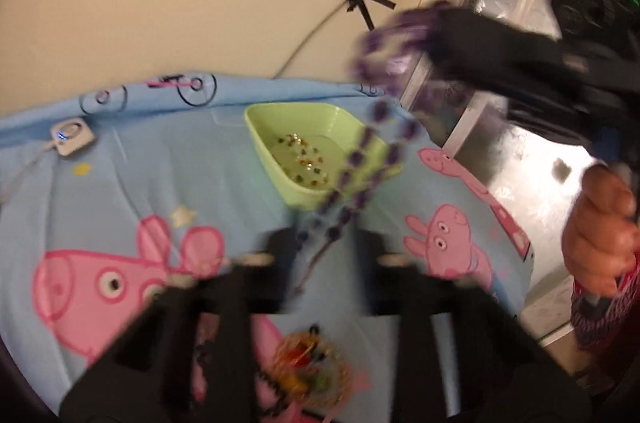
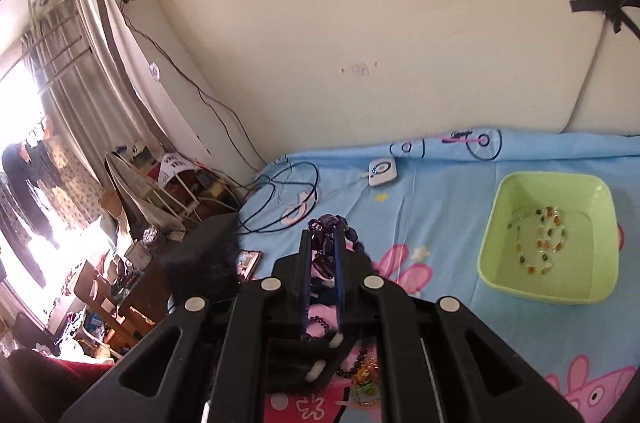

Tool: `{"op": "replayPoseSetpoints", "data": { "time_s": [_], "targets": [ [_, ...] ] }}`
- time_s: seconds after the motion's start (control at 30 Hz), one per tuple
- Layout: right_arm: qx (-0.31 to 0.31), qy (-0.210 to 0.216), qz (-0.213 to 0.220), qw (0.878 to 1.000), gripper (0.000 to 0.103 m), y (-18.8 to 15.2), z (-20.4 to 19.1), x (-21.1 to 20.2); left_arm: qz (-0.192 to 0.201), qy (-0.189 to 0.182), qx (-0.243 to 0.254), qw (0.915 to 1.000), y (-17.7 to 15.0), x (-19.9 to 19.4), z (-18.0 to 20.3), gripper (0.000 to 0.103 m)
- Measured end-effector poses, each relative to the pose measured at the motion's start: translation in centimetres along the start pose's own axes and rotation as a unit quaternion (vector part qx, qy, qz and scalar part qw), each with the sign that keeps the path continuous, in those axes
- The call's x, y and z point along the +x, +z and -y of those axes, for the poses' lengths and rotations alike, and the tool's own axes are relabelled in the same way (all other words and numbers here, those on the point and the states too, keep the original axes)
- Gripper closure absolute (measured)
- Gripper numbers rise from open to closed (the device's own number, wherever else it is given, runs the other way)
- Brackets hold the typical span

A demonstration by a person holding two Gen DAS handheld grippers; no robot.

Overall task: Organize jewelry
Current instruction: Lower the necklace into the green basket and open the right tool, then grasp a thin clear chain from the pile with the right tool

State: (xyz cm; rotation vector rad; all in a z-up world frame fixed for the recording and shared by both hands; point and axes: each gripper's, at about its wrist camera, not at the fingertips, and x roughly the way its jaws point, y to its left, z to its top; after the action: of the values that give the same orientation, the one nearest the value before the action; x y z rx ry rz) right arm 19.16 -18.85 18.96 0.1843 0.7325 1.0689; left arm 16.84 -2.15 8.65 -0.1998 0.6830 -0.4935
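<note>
- Right gripper (image 2: 322, 237): fingers pressed together, pinching the purple necklace (image 2: 320, 255) near their tips. A bunch of beads sticks out past the tips. In the left wrist view the right gripper (image 1: 434, 37) is raised at the upper right, above the far edge of the bed.
- Purple necklace (image 1: 376, 143): a loop of dark violet beads. It is bunched at the right gripper's tips and hangs from there in a double strand, slanting down across the near corner of the tray. Its low end reaches the gap between the left gripper's fingers, and a thin bare cord trails below the last beads. Blurred.
- Left gripper (image 1: 326, 243): fingers stand apart with blue cloth showing between them. The necklace's low end hangs in that gap. I cannot tell whether either finger touches it.
- Tray (image 1: 260, 131): pale green and square, on the cloth beyond the left gripper. In the right wrist view the tray (image 2: 492, 223) sits well to the right of the right gripper's fingers.
- Amber string (image 1: 304, 159): small amber and green beads lying loose on the tray floor (image 2: 538, 243).
- Jewelry heap (image 1: 312, 375): a gold and multicoloured tangle with dark beads, on the cloth below the left gripper's fingers.
- Cloth (image 1: 160, 183): light blue with pink cartoon pigs, under all of the above.
- Hand (image 1: 600, 239): at the right edge, gripping a handle.
</note>
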Motion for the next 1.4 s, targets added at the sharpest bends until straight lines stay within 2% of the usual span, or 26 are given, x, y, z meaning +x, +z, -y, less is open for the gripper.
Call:
{"op": "replayPoseSetpoints", "data": {
  "time_s": [0.17,0.37,0.47,0.57,0.6,0.63,0.67,0.7,0.73,0.8,0.9,1.03,1.1,1.2,1.27,1.33,1.4],
  "targets": [
    [0.002,-0.024,0.028,0.999,0.103,1.9,1.9,-1.9,0.014,-0.012,-0.013,0.9998,3.6,1.1,0.0,0.098],
    [0.013,-0.049,0.057,0.997,0.103,4.6,5.1,-3.5,0.02,0.0,0.022,0.9995,8.5,3.0,1.5,0.098],
    [0.037,-0.058,0.053,0.996,0.103,4.6,7.6,-2.9,0.011,0.006,0.028,0.9995,9.6,5.0,1.8,0.098],
    [0.065,-0.08,0.038,0.994,0.103,3.4,10.9,-1.4,-0.014,0.019,0.014,0.9996,9.3,8.1,1.2,0.098],
    [0.064,-0.102,0.032,0.992,0.103,2.7,12.0,-0.5,-0.03,0.025,0.01,0.9992,8.9,9.5,1.0,0.093],
    [0.061,-0.123,0.024,0.99,0.103,2.1,12.8,0.1,-0.04,0.029,0.006,0.9987,8.6,10.2,0.8,0.078],
    [0.059,-0.156,0.0,0.986,0.103,1.0,14.3,1.5,-0.057,0.04,-0.003,0.9976,8.1,11.3,0.4,0.07],
    [0.062,-0.175,-0.018,0.982,0.09,0.2,15.4,2.3,-0.066,0.045,-0.011,0.9967,7.7,11.8,-0.1,0.063],
    [0.065,-0.191,-0.031,0.979,0.081,-0.4,16.1,2.8,-0.07,0.047,-0.017,0.9963,7.3,11.9,-0.5,0.063],
    [0.078,-0.214,-0.049,0.972,0.081,-1.6,17.7,3.1,-0.075,0.048,-0.024,0.9958,6.8,11.1,-1.3,0.063],
    [0.102,-0.193,-0.019,0.976,0.081,-1.6,17.7,1.1,-0.054,0.045,-0.028,0.9971,7.0,7.7,-2.2,0.063],
    [0.067,-0.167,0.015,0.984,0.081,-1.2,14.0,-1.0,-0.005,0.057,-0.036,0.9977,6.7,0.7,-3.9,0.063],
    [0.054,-0.149,0.01,0.987,0.081,-1.4,12.2,-0.9,0.012,0.074,-0.044,0.9962,5.4,-2.5,-5.1,0.063],
    [0.026,-0.12,-0.023,0.992,0.081,-2.3,9.9,0.8,0.014,0.111,-0.062,0.9918,2.8,-5.3,-6.9,0.063],
    [-0.005,-0.114,-0.049,0.992,0.081,-3.7,8.1,2.6,0.0,0.139,-0.078,0.9872,0.4,-6.2,-8.3,0.063],
    [-0.037,-0.12,-0.077,0.989,0.081,-5.1,6.7,4.7,-0.018,0.167,-0.086,0.982,-1.9,-6.3,-9.3,0.063],
    [-0.062,-0.124,-0.114,0.984,0.081,-6.4,5.6,7.6,-0.034,0.173,-0.093,0.9799,-3.5,-6.0,-9.8,0.063]
  ]
}}
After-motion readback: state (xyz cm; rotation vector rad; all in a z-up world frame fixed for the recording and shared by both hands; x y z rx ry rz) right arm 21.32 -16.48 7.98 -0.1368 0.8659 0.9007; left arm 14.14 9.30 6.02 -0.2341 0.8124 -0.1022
